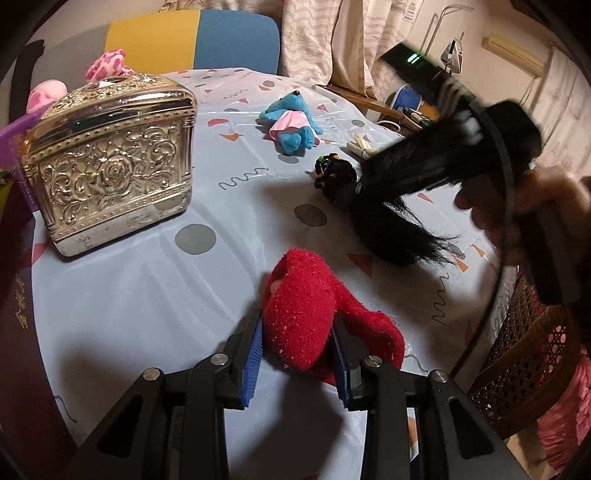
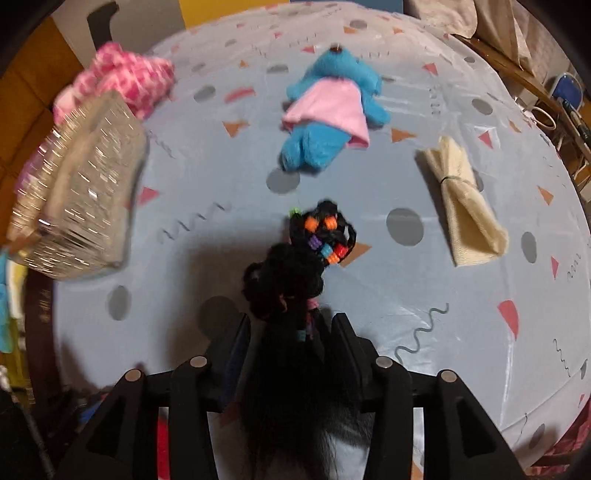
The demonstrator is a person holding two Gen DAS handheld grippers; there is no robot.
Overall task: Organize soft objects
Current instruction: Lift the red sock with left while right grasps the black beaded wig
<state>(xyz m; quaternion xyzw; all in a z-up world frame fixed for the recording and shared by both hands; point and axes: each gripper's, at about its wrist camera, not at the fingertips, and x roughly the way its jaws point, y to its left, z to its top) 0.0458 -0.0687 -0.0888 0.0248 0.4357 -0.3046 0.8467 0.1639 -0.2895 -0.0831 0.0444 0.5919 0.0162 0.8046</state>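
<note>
Left gripper (image 1: 299,339): black angular linkage arms, round silver pivot pins at the joints, blue ribbed pads (image 1: 252,363) on the inner finger faces. Right gripper (image 2: 291,343): same black frame, same silver pins, pads dark in shadow. Right unit seen from the left: bulky black body, thin black cable (image 1: 506,192) looping past the hand (image 1: 517,206).

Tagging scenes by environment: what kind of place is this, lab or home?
Most likely a home living or dining room. A round table under a patterned tablecloth carries an ornate metallic box and a blue plush toy; curtains hang behind it, and a wicker chair stands beside.
</note>
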